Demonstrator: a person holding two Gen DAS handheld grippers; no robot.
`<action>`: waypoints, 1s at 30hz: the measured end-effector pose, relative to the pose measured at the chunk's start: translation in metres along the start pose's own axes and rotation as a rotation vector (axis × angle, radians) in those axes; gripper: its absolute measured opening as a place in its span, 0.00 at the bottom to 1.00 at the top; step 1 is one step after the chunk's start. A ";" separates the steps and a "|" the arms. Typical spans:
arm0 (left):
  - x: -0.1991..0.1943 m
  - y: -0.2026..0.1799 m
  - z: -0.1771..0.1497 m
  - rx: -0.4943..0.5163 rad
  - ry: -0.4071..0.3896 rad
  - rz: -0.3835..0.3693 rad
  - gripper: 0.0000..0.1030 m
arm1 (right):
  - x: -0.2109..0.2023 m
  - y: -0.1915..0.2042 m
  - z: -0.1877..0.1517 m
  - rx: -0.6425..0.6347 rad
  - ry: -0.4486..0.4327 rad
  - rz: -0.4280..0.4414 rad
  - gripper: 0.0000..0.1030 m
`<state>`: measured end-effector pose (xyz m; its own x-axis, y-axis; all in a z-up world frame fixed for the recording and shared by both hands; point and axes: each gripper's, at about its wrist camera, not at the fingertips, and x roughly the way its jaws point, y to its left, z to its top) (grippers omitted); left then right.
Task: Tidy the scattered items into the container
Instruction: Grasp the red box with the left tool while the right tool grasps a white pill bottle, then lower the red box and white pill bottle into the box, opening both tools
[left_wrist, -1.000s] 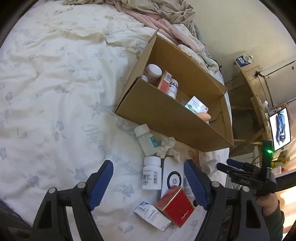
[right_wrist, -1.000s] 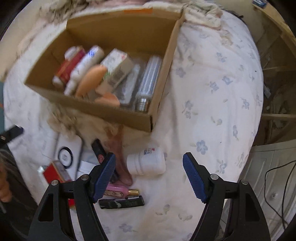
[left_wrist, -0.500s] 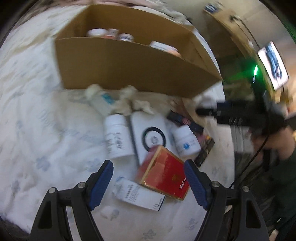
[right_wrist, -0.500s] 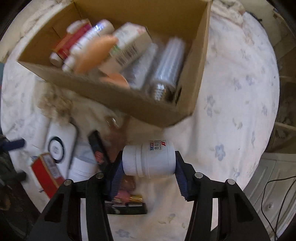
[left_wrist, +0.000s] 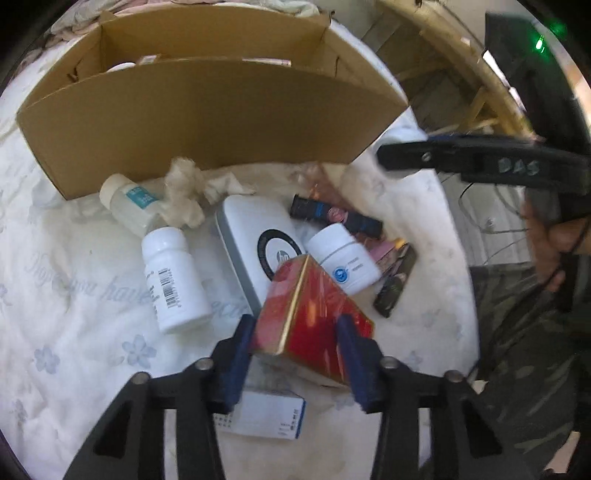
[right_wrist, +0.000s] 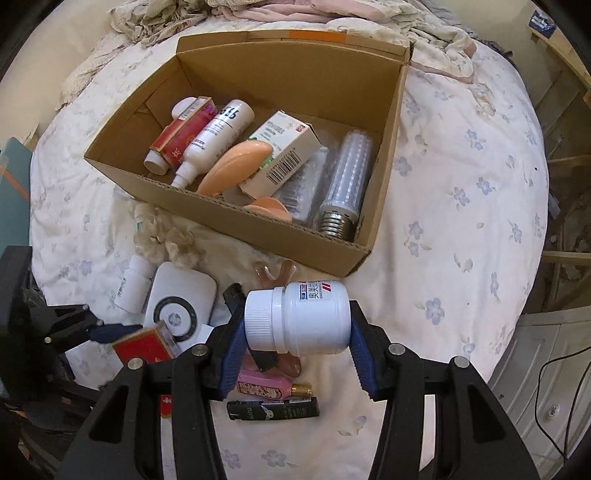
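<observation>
An open cardboard box (right_wrist: 258, 236) sits on the bed and holds bottles, cartons and a bulb. My right gripper (right_wrist: 295, 343) is shut on a white screw-cap bottle (right_wrist: 306, 317), held sideways just above the scattered pile. The jaws of my left gripper (left_wrist: 293, 354) are closing and both pads press on a red box (left_wrist: 310, 317), which is tilted over a white round-logo device (left_wrist: 258, 243). Loose around it lie a barcode bottle (left_wrist: 173, 284), a small blue-logo bottle (left_wrist: 347, 258), a teal-label bottle (left_wrist: 129, 203) and a white carton (left_wrist: 266, 413).
A crumpled tissue (left_wrist: 188, 192) lies against the box's front wall. A black tube (left_wrist: 332, 216), a pink perfume bottle (right_wrist: 269, 387) and a black tube (right_wrist: 273, 408) lie in the pile. Heaped bedding (right_wrist: 295, 11) lies behind the box. Wooden furniture (right_wrist: 565, 110) stands past the bed's right edge.
The left gripper swung in low over the pile and its jaws closed around the red box. The right gripper closed on the white bottle and lifted it slightly.
</observation>
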<state>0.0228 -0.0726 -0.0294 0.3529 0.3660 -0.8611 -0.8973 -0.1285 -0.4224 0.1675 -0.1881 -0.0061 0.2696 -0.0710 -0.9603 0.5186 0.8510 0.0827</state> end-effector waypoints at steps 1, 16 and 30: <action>-0.002 0.000 -0.001 -0.001 -0.006 -0.004 0.39 | -0.001 0.000 0.000 -0.002 -0.003 0.001 0.53; 0.009 -0.059 -0.010 0.201 -0.029 0.020 0.23 | -0.002 -0.009 0.002 -0.001 -0.010 0.013 0.53; -0.090 0.001 0.020 -0.073 -0.332 -0.076 0.21 | -0.065 0.007 0.011 0.083 -0.182 0.242 0.52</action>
<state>-0.0148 -0.0876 0.0537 0.3018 0.6552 -0.6925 -0.8461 -0.1506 -0.5112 0.1620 -0.1834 0.0598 0.5304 0.0306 -0.8472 0.4838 0.8097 0.3321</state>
